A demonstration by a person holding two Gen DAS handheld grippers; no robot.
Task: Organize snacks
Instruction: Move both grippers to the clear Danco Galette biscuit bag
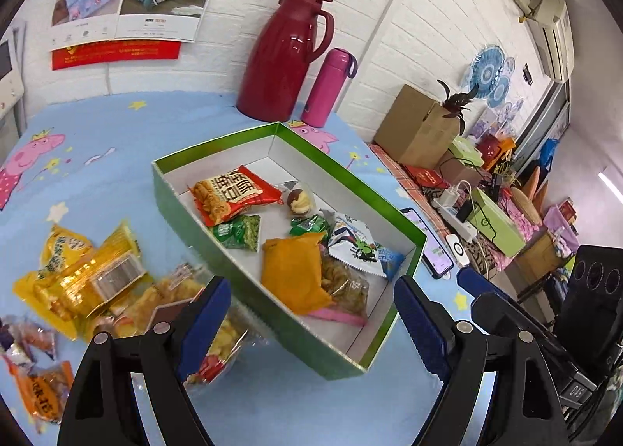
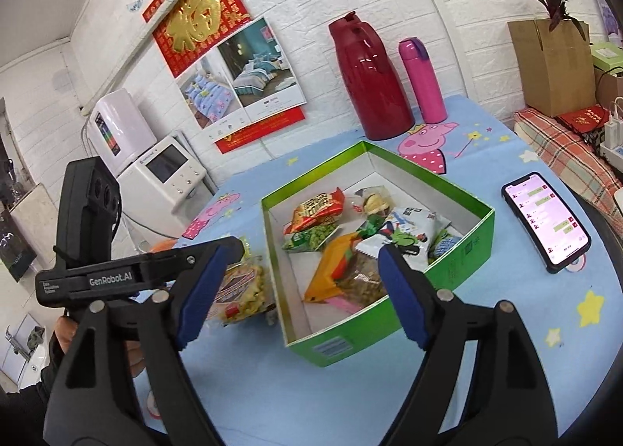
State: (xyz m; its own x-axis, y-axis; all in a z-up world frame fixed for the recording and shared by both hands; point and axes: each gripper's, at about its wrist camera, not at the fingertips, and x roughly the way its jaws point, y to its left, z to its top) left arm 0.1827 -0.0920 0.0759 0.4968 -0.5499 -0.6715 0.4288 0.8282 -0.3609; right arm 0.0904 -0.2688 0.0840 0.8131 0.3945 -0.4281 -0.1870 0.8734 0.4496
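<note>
Box (image 1: 218, 224) w/ snacks sits on table (image 1: 117, 126); your left hand-held gripper (image 1: 311, 313) & right hand-held gripper (image 2: 296, 290) both gape, empty.

Bright, even; fisheye-warped edges, dark corners.

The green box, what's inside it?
The green box holds a red noodle packet, green pea packets, an orange bag, a blue-white packet and a wrapped sweet. Anything underneath them is covered.
</note>
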